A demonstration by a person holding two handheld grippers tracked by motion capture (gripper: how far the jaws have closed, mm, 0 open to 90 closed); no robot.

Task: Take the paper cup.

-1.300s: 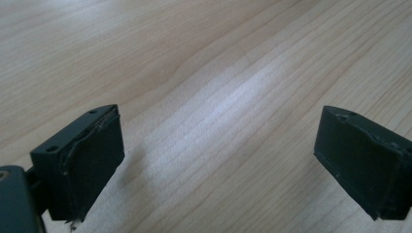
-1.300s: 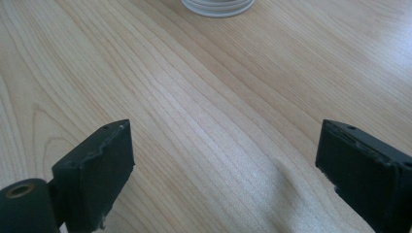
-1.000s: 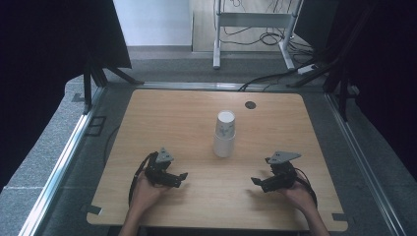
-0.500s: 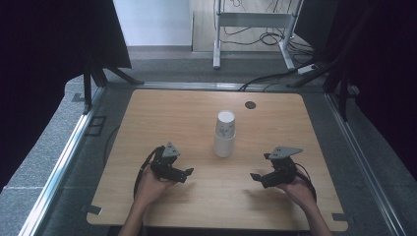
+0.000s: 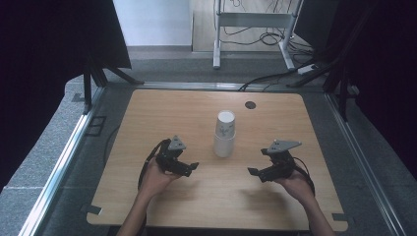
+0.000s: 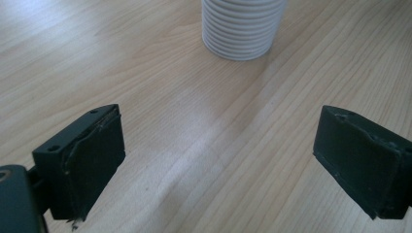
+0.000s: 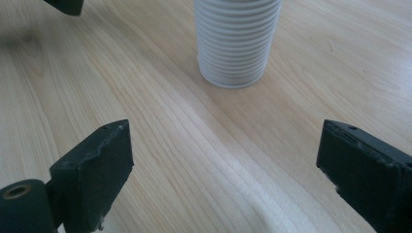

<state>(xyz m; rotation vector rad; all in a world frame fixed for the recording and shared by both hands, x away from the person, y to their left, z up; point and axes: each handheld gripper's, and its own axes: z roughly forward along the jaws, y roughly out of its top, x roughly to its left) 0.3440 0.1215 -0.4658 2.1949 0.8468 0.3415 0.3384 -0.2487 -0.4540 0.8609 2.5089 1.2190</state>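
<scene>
White stack of cups [image 6: 242,26] runs past the frame's top, cut off.

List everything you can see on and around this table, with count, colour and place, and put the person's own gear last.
Stack of white ribbed paper cups: one stack, white, upside down at the table's middle.
Light wooden table: one, pale wood, centre of the high view.
Round dark grommet: one, black, far edge of the table.
White metal stand: one, white, on the floor beyond the table.
Black cables: several, black, on the grey floor behind.
Left gripper: one, black, jaws open, left of the stack.
Right gripper: one, black, jaws open, just been closing with nothing between them, right of the stack.
</scene>
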